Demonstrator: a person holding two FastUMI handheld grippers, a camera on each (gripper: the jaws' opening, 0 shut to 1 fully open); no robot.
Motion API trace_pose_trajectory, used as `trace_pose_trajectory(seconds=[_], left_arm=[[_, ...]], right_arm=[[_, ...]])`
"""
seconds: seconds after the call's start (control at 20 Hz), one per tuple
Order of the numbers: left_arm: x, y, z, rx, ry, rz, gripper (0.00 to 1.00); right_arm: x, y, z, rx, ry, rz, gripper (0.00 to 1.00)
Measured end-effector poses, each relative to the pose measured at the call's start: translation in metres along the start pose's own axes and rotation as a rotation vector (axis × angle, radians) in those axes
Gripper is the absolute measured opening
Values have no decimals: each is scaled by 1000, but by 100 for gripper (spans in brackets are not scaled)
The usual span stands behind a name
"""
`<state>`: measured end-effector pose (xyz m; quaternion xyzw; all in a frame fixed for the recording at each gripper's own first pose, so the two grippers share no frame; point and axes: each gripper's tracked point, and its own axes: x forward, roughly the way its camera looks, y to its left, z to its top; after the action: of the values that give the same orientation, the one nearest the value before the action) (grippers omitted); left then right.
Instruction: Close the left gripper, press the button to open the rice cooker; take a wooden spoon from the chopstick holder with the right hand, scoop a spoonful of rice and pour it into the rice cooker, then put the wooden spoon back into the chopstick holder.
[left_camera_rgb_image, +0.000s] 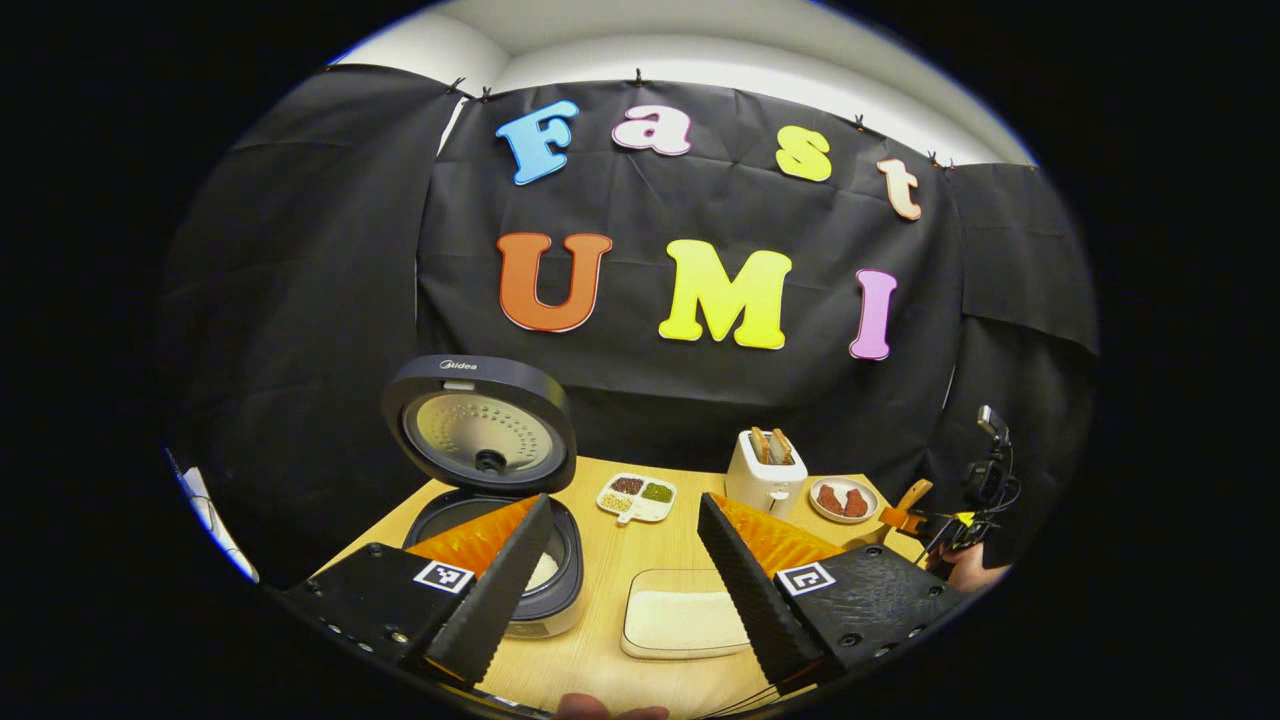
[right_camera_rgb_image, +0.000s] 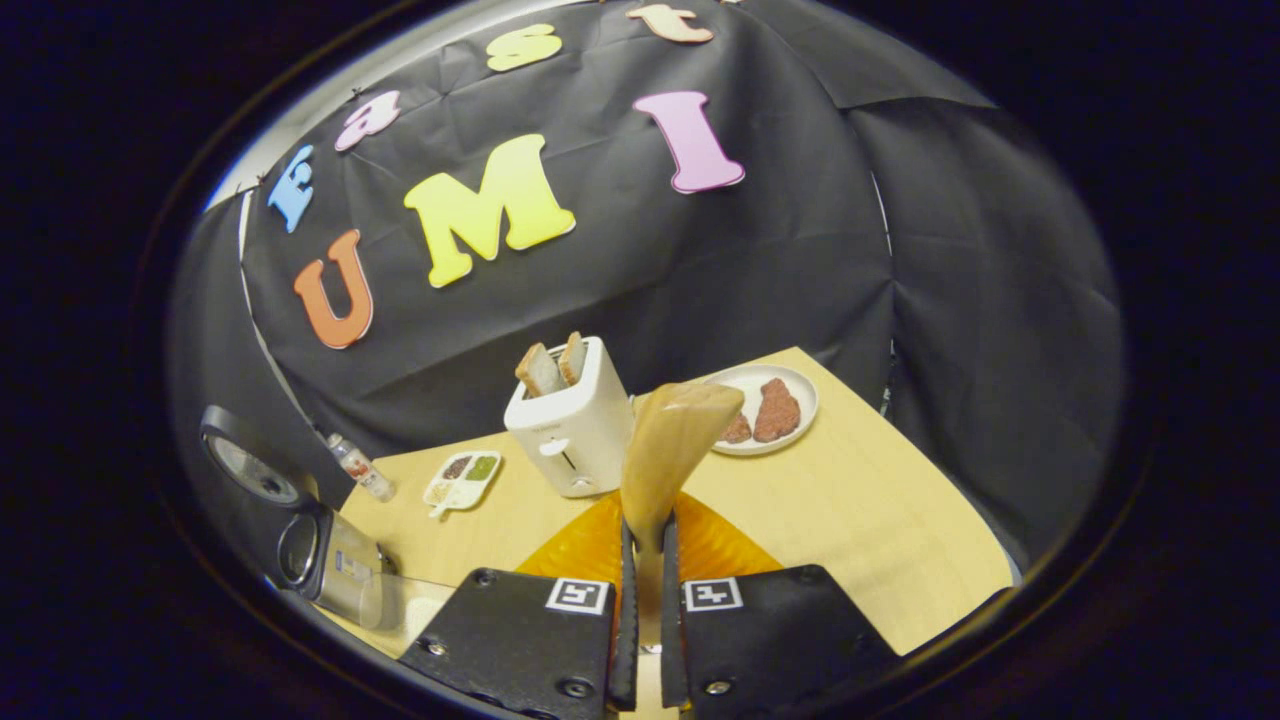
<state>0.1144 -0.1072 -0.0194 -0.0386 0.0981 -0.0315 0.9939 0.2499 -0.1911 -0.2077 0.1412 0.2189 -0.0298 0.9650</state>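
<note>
Left gripper view: the left gripper (left_camera_rgb_image: 620, 570) hangs over the table (left_camera_rgb_image: 600, 640) with its fingers spread wide and empty; the cooker (left_camera_rgb_image: 490, 520) stands below its left finger with the lid (left_camera_rgb_image: 482, 425) raised upright, a tray (left_camera_rgb_image: 685, 622) of rice lies between the fingers, and a divided dish (left_camera_rgb_image: 638, 497), toaster (left_camera_rgb_image: 765, 470) and plate (left_camera_rgb_image: 845, 499) sit behind. Right gripper view: the right gripper (right_camera_rgb_image: 642, 600) has its fingers clamped on the handle of the spoon (right_camera_rgb_image: 672, 450), whose bowl stands up in front of the toaster (right_camera_rgb_image: 572, 420) and plate (right_camera_rgb_image: 765, 405), while the open cooker (right_camera_rgb_image: 320, 550) shows at far left with a small bottle (right_camera_rgb_image: 360, 467) near it.
</note>
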Motion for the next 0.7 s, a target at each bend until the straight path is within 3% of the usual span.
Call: trace_pose_trajectory(seconds=[0.2, 0.5, 0.6, 0.7], left_arm=[[-3, 2, -1, 16, 16, 22, 95], [-9, 14, 9, 33, 1, 56, 95], [-9, 19, 16, 36, -14, 62, 95], [-9, 25, 22, 35, -30, 68, 95]], right_arm=[[17, -1, -19, -40, -8, 4, 14], [19, 2, -34, 0, -2, 30, 18], [13, 6, -23, -9, -27, 49, 24], [1, 6, -10, -35, -60, 50, 36]])
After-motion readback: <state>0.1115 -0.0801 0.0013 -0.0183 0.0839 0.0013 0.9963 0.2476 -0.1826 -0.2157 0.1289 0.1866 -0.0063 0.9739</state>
